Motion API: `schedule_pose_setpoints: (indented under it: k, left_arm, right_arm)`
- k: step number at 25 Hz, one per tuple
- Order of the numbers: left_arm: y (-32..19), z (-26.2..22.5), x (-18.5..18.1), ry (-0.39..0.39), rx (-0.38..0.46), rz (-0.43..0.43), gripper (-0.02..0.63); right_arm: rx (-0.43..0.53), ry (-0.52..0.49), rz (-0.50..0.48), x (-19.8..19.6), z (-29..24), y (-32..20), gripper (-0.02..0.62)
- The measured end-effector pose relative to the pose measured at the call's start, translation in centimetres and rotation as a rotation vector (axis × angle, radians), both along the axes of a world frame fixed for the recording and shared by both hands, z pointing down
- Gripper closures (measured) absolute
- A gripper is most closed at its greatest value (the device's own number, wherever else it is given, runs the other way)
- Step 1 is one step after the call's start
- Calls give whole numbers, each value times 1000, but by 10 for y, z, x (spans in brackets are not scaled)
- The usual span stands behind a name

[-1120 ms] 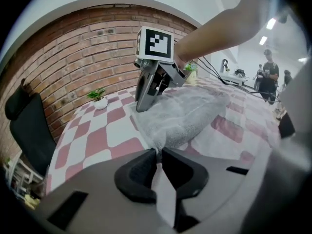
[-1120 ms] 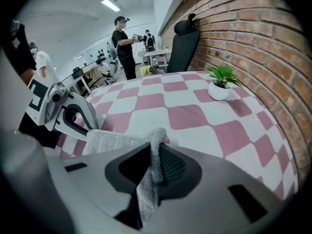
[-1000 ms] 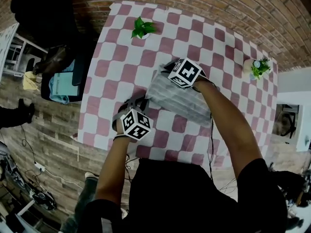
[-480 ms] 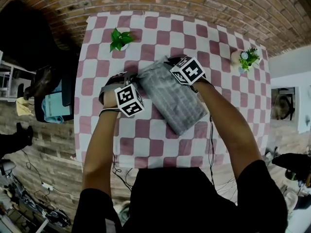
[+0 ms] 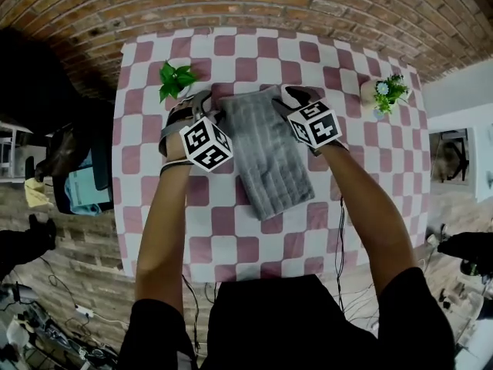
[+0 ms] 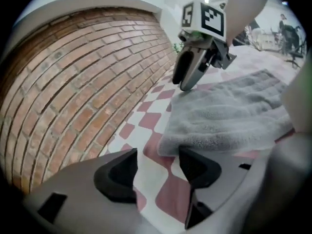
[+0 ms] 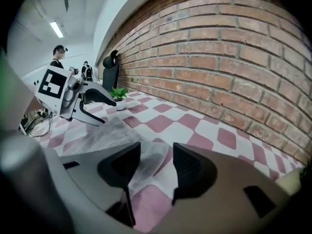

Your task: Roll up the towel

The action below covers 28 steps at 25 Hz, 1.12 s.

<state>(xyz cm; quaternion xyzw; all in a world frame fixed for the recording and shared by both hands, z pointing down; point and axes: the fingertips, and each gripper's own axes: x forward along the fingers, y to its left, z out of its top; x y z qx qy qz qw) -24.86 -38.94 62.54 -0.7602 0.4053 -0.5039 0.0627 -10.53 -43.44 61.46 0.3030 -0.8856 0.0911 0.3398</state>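
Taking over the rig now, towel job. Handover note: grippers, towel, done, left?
Left gripper: open, jaws have just been opening; nothing between them, a far corner of the towel lies by its right-hand jaw.
Right gripper: open, jaws have just been opening; the other far corner lies loose between them, unpinched.
Towel: flat and unrolled on the checked table, between both grippers.
Done: towel laid out flat.
Left: the whole roll; none started.
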Motion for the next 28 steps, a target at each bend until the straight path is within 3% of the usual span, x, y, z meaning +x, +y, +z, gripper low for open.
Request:
schedule_pose_setpoints:
  k: [3,6,9,15,19,24,28]
  left_arm:
    - [25,-11,-4,149,-15,-73,270]
    - [66,-28,9,305,-20,-101,273]
    - [118,-35,35,375,-35,-73,273]
    - [229,-19,112,370,-135,81,272]
    - [269,-1,148,296,-197,153,272]
    - [284,22,165,220,-267,191,282]
    - [279,30,165,237,-339,203,295]
  right_arm:
    - [59,-109,-68,17,-24,20,375]
    - [84,-175,-239,33,-44,69,364]
    - [63,-151,-426,53,-44,134,364]
    - [100,83,-692,94,-11,236,364]
    - [119,177,-824,101,13,271,360]
    - [94,238,-894,103,38,280,357]
    - [71,265,-917,101,48,275,359]
